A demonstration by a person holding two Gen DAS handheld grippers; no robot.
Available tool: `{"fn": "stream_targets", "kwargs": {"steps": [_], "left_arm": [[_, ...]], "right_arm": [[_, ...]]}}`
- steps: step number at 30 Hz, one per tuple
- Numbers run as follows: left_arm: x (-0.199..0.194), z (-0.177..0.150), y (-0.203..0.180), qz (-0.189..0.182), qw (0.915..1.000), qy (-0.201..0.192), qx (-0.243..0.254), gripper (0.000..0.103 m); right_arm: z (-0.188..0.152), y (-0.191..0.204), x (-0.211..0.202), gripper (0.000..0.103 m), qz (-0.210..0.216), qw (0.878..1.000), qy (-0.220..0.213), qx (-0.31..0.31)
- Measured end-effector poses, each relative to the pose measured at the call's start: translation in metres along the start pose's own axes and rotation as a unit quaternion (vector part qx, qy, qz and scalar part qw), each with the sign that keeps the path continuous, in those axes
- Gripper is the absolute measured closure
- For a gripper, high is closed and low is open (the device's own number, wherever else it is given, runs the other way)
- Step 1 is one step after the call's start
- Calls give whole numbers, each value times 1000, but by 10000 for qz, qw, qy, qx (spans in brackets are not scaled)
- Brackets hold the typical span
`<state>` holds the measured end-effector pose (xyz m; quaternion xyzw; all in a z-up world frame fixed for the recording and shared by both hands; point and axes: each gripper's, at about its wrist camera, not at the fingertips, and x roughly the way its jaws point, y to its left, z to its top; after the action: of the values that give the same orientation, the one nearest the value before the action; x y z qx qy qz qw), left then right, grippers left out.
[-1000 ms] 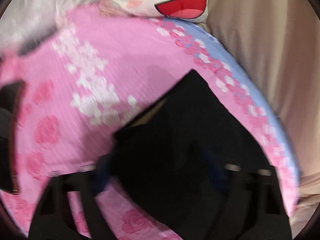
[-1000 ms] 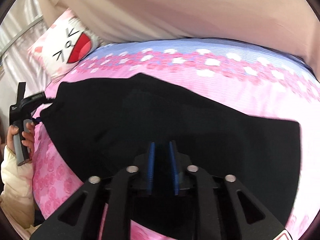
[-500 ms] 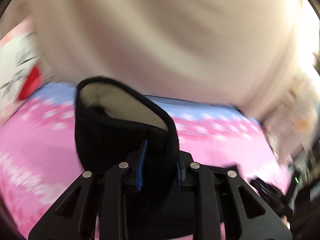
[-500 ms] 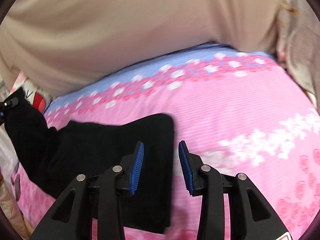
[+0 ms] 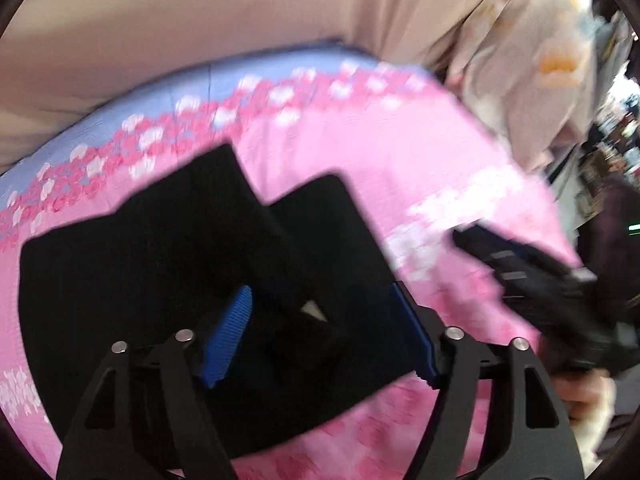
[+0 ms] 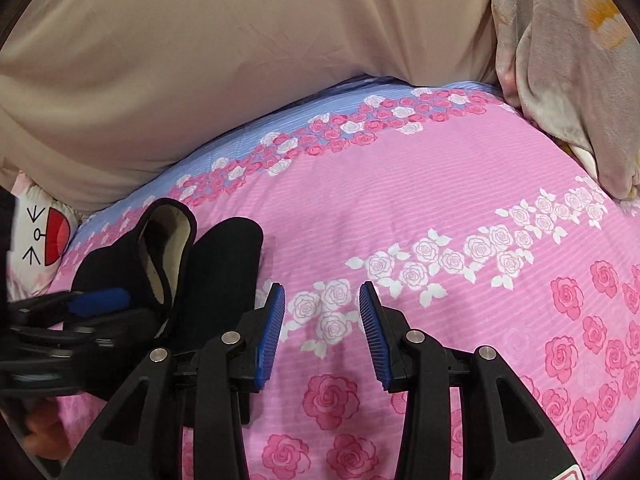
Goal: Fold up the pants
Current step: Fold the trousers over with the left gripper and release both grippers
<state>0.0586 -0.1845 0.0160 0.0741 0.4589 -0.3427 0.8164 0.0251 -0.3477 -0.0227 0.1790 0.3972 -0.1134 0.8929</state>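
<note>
The black pants (image 5: pixel 168 280) lie folded over on the pink rose-print bedsheet (image 6: pixel 440 208), toward the left end of the bed, near the cartoon-face pillow (image 6: pixel 44 240). Their long axis seems to run left to right across the bed, though blur in the left wrist view makes the far edges hard to trace. Two squared cuff ends point toward the far side, and one leg opening (image 6: pixel 168 236) stands curled up, showing a pale fleece lining.

The left gripper (image 5: pixel 320 336) hangs directly over the fabric. Its jaws are opening, and the cloth lies below and between the blue pads with neither pad pressing on it, so it has let go.

The right gripper (image 6: pixel 322 328) stands parted over bare sheet with nothing between its pads. The pants lie just to its left, so it is off the cloth.

The left hand is plainly nearer. Any further fold or smoothing probably starts there, while the right would have to come leftward to reach the nearest edge of the pants.
</note>
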Motion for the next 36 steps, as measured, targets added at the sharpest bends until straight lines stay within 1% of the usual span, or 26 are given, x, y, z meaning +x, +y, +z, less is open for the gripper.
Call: {"fn": "stream_targets", "kwargs": {"steps": [1,2,3,4,5,6,7,8,9,10,11,13,15,17,18,19,20,21,24,27,29,31,32,33,34,36], "left_arm": [[-11,3,-3,-25,9998,-195,32,29],[-26,5,1,27,9992,-403,9,17],[-45,6,9,144,9975,-691,-101,10],[-59,8,21,294,9952,-902,-229,10],[-67,10,31,492,9930,-1019,-333,10],[-77,10,50,906,9876,-1174,-518,10],[-85,8,66,1216,9823,-1257,-677,10],[-91,5,81,1504,9764,-1293,-852,10],[-95,1,102,1769,9694,-1281,-1116,10],[-98,-4,120,1889,9645,-1241,-1364,10],[-101,-13,144,1995,9579,-1173,-1696,10],[-106,-31,175,2159,9466,-1109,-2123,10],[-111,-48,198,2354,9365,-1056,-2376,10],[-118,-65,211,2485,9304,-1002,-2501,10],[-118,-73,218,2524,9279,-970,-2568,10],[-118,-78,223,2508,9271,-936,-2623,10],[-120,-82,226,2484,9272,-907,-2653,10],[-119,-84,230,2461,9269,-871,-2695,10],[-120,-85,237,2403,9269,-870,-2748,10],[-119,-84,239,2343,9294,-933,-2695,10],[-112,-84,238,2309,9325,-892,-2629,10],[-100,-82,234,2207,9373,-782,-2582,10],[-94,-80,233,2149,9395,-717,-2571,10],[-86,-78,230,2066,9423,-631,-2558,10],[-82,-77,227,2015,9444,-574,-2532,10],[-78,-74,219,1963,9478,-538,-2455,10]], "right_arm": [[1,2,0,64,33,10000,-8,-10],[4,8,-1,64,127,9999,-15,-40],[8,15,-1,64,257,9996,-18,-76],[11,22,0,64,432,9990,-6,-116],[14,32,1,61,626,9979,42,-176],[17,39,3,52,775,9967,91,-228],[19,49,7,47,936,9950,170,-302],[21,61,14,41,1111,9926,288,-407],[23,72,21,40,1245,9904,384,-471],[23,81,28,40,1363,9880,505,-524],[23,91,38,40,1473,9851,690,-563],[21,104,56,40,1556,9816,955,-563],[17,115,77,40,1632,9775,1233,-524],[11,122,93,39,1570,9771,1356,-468],[9,125,94,44,1498,9789,1286,-528],[9,131,92,60,1491,9796,1212,-581],[10,134,88,86,1581,9783,1221,-556],[14,135,81,89,1705,9774,1141,-501],[26,134,31,91,1952,9765,696,-595],[24,112,-6,91,1710,9826,399,-598],[10,92,4,90,1256,9886,603,-563],[-10,75,37,88,915,9886,1096,-472],[-22,67,50,85,899,9889,1125,-377],[-24,64,47,83,1026,9897,970,-229],[-22,64,43,82,1092,9891,983,-136],[-15,66,30,80,993,9916,812,-141]]}}
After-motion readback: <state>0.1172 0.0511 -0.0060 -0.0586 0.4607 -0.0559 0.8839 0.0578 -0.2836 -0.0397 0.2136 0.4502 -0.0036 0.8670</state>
